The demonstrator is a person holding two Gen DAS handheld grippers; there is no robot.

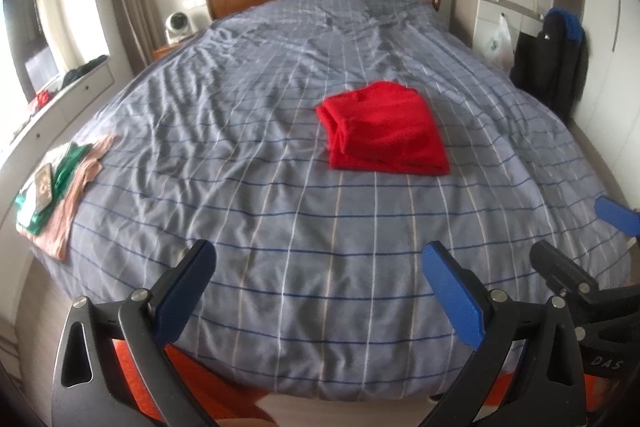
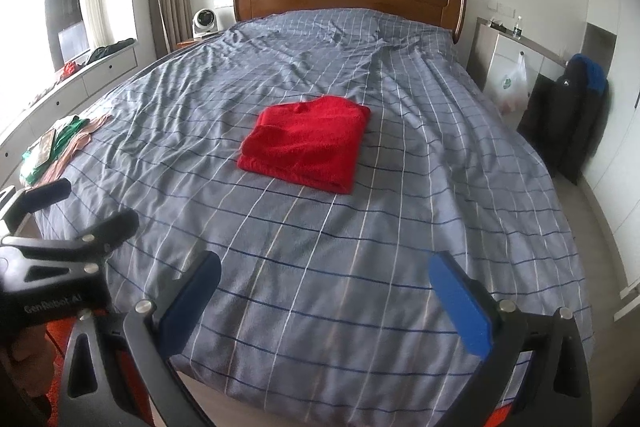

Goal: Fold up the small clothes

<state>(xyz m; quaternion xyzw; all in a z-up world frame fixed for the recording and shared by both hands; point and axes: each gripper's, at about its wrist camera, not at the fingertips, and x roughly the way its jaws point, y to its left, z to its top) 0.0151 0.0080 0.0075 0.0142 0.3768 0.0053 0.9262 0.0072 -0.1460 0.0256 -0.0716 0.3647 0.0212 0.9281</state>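
Folded red garment (image 2: 306, 145) lies in middle of checked bed cover (image 2: 360, 247). Small pile of clothes (image 1: 60, 183) at left bed edge, well apart. Wide bare cover between. Left gripper (image 1: 320, 291) and right gripper (image 2: 324, 295) hover over foot edge, jaws wide apart, holding nothing.

Each tool, the left tool (image 1: 320, 291) and the right tool (image 2: 326, 301), has black arms, silver screws and blue textured pads (image 1: 454, 297); one body reads "GenRobot.AI".
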